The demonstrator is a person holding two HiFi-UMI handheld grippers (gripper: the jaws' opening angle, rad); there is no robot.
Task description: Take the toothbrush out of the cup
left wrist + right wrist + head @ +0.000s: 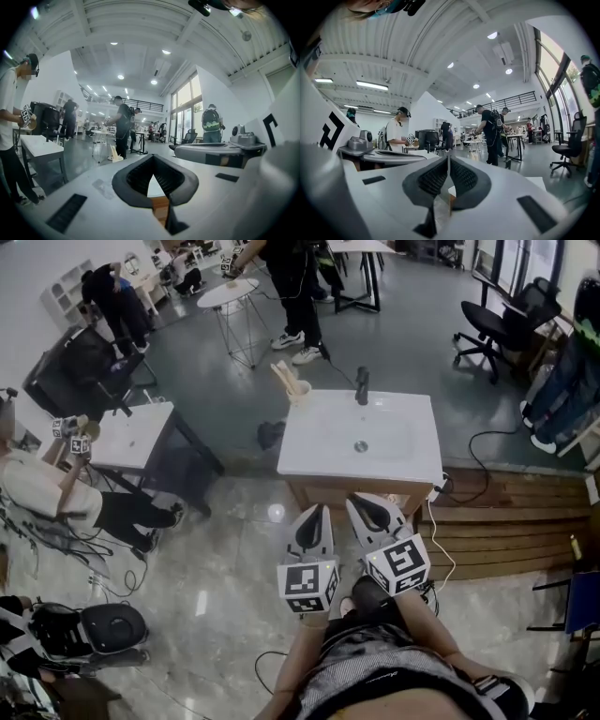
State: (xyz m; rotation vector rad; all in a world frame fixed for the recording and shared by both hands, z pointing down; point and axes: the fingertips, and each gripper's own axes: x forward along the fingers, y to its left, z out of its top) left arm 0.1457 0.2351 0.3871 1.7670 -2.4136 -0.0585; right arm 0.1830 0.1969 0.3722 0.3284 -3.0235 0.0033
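While the cup [299,391] holds toothbrushes [280,372], left hand-held gripper [318,511] and right hand-held gripper [360,502] are clenched, empty.

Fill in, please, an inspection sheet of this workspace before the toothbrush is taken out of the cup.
surface: white sink vanity; top carries only the faucet and the cup.
job's things: cup at the vanity's back left corner, toothbrush handles standing in it.
clutter: dark thing on the floor left of the vanity; cannot tell what.
grippers: left gripper and right gripper near the vanity's front edge, jaws shut, nothing between them.
cables: floor cables right of the vanity.
surroundings: people at other tables; office chair.
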